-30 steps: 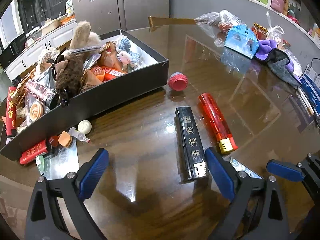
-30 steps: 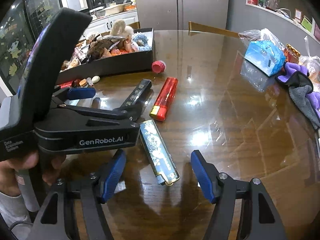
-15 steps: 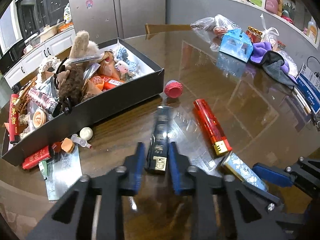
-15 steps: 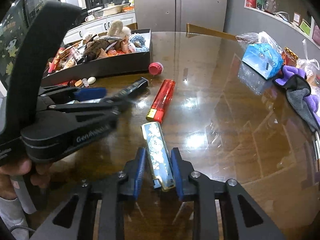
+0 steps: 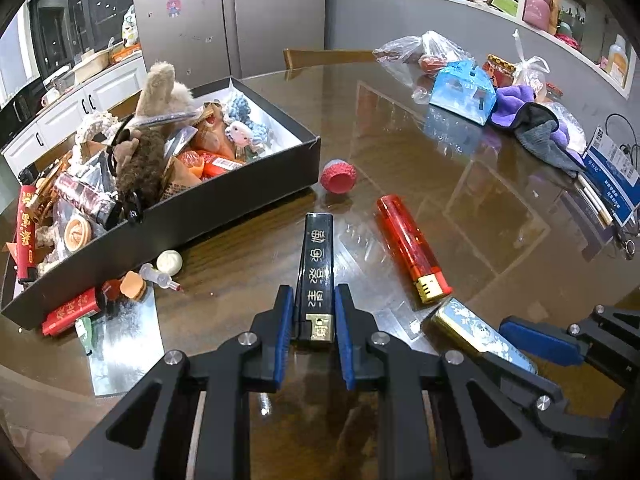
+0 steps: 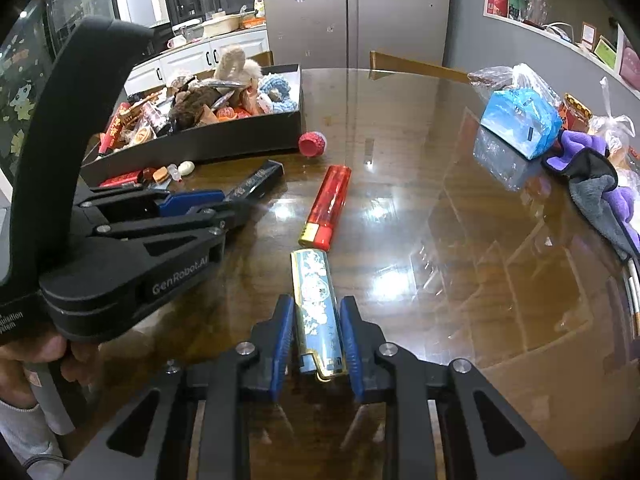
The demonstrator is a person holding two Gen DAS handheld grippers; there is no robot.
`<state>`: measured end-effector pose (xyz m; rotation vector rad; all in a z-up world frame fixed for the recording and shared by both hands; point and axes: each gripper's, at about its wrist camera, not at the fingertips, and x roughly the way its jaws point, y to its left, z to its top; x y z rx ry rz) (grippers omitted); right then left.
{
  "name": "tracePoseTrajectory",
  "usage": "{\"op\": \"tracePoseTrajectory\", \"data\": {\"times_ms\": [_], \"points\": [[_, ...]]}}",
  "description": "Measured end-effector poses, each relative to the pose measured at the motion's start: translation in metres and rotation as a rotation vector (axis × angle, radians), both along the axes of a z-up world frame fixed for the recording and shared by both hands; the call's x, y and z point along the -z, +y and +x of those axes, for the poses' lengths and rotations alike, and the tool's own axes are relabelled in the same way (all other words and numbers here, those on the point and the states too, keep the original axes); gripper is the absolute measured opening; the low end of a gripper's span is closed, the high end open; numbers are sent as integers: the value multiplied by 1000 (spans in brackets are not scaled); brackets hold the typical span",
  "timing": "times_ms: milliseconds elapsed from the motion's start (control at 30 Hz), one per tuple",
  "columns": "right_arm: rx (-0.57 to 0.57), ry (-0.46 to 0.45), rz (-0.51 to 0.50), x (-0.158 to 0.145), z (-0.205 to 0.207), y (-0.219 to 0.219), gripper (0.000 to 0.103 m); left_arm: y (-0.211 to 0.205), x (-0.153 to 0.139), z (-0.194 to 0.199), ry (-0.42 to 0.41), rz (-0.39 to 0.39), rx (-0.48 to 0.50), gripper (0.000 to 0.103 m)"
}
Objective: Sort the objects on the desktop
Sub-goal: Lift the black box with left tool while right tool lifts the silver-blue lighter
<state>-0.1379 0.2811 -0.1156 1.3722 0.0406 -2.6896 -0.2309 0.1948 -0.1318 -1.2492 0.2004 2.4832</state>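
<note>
The left claw (image 5: pixel 313 324) is clamped narrow on the metal end of a black lighter (image 5: pixel 316 268), whose body runs straight out toward 12 o'clock over the counter (image 5: pixel 460 208). The right claw (image 6: pixel 316 336) is likewise pinched narrow on a blue lighter (image 6: pixel 316 304), which also points to 12 o'clock from between the blue pads (image 6: pixel 283 332). Just past the blue lighter's far tip, a red lighter (image 6: pixel 327 208) lies flat on the counter, slanting toward 1 o'clock. Seen from the left claw, this red lighter sits at 1 o'clock, near the black one but apart from it. Farther out at 12 o'clock rests a red cap (image 5: pixel 338 176), just beside the corner of a black box (image 5: pixel 224 208) crammed with toys and trinkets at 10 o'clock. Small bits lie along the box's near wall. At 2 o'clock, well apart, are a blue pouch (image 5: pixel 464 94) and a purple cloth (image 5: pixel 532 120).
</note>
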Motion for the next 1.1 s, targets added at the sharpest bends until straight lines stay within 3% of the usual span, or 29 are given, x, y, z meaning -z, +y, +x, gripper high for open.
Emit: {"op": "tracePoseTrajectory", "data": {"times_ms": [300, 1100], "points": [[-6, 23, 0, -14, -1, -5, 23, -14, -16, 9, 34, 16, -18, 21], [-13, 13, -3, -11, -3, -10, 23, -15, -7, 10, 12, 16, -7, 21]]}}
